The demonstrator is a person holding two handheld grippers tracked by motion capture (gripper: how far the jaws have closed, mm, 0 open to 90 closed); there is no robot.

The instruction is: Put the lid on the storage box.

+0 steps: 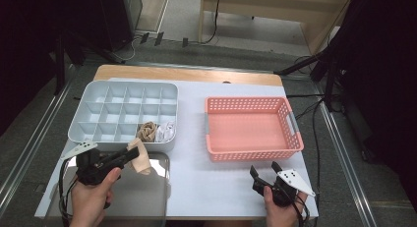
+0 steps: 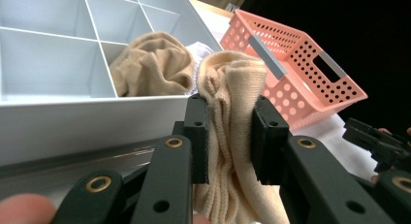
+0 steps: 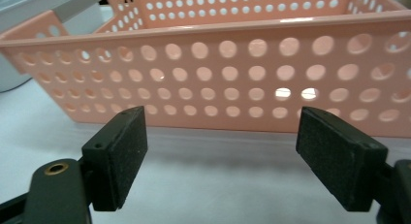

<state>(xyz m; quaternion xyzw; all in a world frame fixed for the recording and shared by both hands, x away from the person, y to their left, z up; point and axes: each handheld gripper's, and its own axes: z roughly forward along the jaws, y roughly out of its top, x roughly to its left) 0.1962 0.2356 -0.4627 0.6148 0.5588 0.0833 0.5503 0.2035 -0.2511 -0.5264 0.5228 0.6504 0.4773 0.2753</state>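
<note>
both of my tongs are out over the white table (image 1: 196,183). left black tongs (image 2: 228,136) are squeezed tight on a soft beige cloth sock (image 2: 232,103), and the sock hangs down between the pads, just in front of the near wall of the grey plastic box with many little square rooms (image 1: 81,133). in the high view the sock (image 1: 139,156) dangles over the shiny metal tray (image 1: 147,197). another rolled beige sock (image 1: 147,131) sits in a room in the near row of the box, and a white rolled cloth (image 1: 166,132) sits in the room next to it. right black tongs (image 3: 223,151) are wide open and hold nothing, close to the near wall of the pink plastic basket with round holes (image 3: 242,59). i think the sock is very light and floppy, so it will bend and swing. it is not slippery and will not break. i think the best place to grab is the thick bunched middle, so no loose end catches on the box wall.
</note>
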